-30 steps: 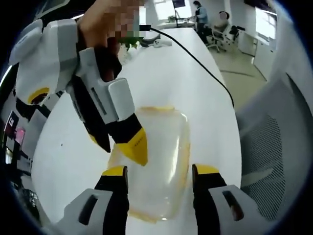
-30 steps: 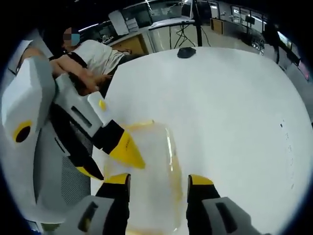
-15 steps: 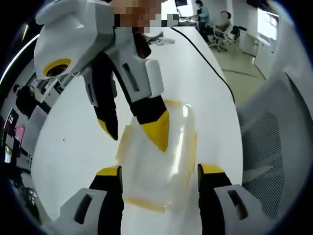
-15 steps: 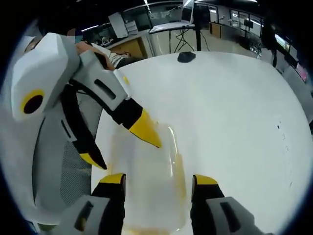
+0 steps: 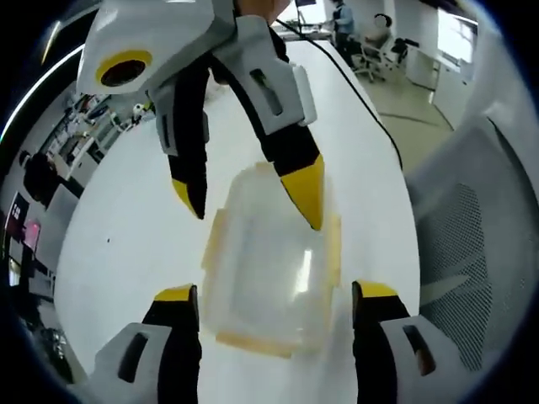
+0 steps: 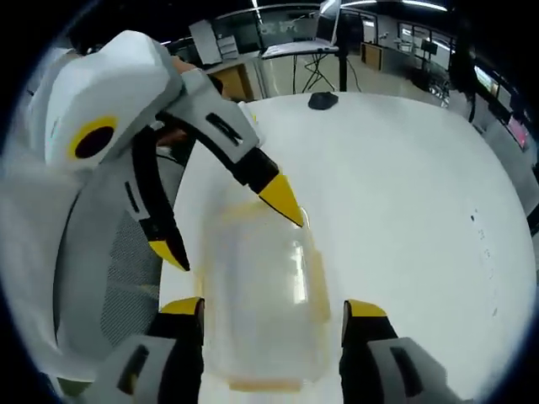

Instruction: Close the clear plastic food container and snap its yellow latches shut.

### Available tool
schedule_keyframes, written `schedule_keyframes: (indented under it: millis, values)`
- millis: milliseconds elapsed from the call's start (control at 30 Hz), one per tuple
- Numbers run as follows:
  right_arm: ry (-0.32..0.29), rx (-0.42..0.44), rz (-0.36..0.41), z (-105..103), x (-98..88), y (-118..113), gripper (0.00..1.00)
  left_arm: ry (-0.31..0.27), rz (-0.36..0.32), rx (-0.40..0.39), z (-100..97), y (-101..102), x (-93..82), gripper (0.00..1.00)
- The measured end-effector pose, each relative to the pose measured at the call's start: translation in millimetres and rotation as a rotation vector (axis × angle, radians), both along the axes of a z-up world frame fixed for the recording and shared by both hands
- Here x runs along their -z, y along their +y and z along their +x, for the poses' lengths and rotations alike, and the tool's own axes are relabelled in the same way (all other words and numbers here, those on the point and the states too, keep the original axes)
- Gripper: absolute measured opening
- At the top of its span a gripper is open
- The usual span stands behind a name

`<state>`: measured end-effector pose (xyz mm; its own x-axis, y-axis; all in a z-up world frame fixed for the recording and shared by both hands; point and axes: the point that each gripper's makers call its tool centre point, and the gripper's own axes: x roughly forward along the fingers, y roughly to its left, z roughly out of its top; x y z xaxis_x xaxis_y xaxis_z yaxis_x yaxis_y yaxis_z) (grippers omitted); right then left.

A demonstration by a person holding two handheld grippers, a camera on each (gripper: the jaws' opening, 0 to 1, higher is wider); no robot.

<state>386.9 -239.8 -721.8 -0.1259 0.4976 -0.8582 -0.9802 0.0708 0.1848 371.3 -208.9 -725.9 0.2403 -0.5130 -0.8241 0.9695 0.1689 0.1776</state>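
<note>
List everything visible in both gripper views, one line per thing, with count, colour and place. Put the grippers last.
Clear plastic food container with yellow latches: one, transparent with yellow edges, lid on, lying on the table between the two grippers.
White table: one, white, long, under the container.
Black cable: one, black, running along the table in the left gripper view.
Small dark object: one, black, at the table's far end in the right gripper view; too small to identify.
Mesh office chair: one, pale grey, beside the table's edge.
Left gripper: one, white, black and yellow, jaws open either side of the container.
Right gripper: one, same colours, jaws open, facing the left one over the container.
</note>
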Motion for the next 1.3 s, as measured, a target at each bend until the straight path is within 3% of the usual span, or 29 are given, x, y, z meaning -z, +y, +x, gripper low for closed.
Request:
schedule_keyframes:
  millis: [133,333,600,967,1300]
  values:
    - [-0.013,-0.007,0.003,-3,-0.3,-2,0.75,0.006,0.008,0.003,1.3,1,2.2,0.77]
    - [-0.010,-0.023,-0.001,-12,0.1,-5,0.76,0.021,0.016,0.003,3.2,3,5.4,0.83]
    - [-0.035,-0.045,-0.001,-18,5.3,-13,0.83,0.039,0.060,0.023,4.8,10,16.6,0.84]
    - [-0.092,-0.040,-0.013,-17,15.7,-26,0.83,0.042,0.098,0.040,13.8,17,24.0,0.82]
    - [-0.128,-0.029,-0.027,-17,23.9,-32,0.76,0.045,0.122,0.065,11.3,13,32.5,0.80]
